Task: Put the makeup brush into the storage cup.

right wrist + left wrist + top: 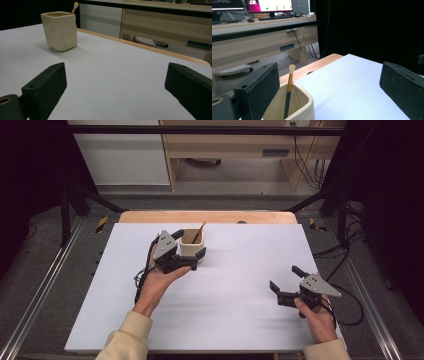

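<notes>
Cream cup (191, 243) upright on worktop (225, 290), 1 brush (199, 233) inside; left claw (189, 245) released around cup; right claw (286, 280) released, empty.

My left tool (191, 245) stands with its jaws wide around the cream cup (191, 243), the one obstacle on the white tabletop (235, 315); one jaw sits just beside the cup's wall, the other hangs over bare surface. A brush (288, 95) rises above the cup's rim, barring a pass straight over it. My right tool (285, 281), jaws apart, has open tabletop ahead of it and between its jaws, well apart from the cup.
</notes>
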Motion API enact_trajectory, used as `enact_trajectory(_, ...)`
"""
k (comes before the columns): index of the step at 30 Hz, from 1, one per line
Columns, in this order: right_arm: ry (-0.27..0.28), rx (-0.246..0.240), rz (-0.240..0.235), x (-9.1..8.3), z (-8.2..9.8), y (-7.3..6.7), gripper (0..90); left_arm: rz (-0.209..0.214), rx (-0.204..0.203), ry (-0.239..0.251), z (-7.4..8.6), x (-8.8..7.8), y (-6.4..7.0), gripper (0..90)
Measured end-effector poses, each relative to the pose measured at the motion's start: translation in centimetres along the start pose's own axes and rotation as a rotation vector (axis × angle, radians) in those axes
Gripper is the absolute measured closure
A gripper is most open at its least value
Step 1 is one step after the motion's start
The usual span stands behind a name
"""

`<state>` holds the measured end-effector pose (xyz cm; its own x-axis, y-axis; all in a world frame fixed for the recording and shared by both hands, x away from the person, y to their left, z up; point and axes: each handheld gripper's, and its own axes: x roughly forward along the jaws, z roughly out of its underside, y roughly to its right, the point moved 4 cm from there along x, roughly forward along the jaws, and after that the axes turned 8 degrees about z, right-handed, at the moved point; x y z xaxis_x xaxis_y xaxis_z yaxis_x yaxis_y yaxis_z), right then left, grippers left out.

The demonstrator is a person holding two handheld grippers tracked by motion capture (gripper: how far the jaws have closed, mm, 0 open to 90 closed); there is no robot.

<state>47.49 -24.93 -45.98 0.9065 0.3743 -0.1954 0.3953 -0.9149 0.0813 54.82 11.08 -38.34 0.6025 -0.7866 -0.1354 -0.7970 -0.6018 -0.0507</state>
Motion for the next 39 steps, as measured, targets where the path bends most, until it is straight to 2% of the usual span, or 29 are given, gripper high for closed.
enact_trajectory(17,0.003,-0.007,0.002,-0.1,0.0,0.0,4.3,0.017,-0.004,0.019,-0.5,-1.0,0.6,1.0)
enact_trajectory(39,0.004,-0.008,0.003,-0.1,0.0,0.0,4.2,0.028,0.006,0.028,-0.3,-3.4,0.8,0.8)
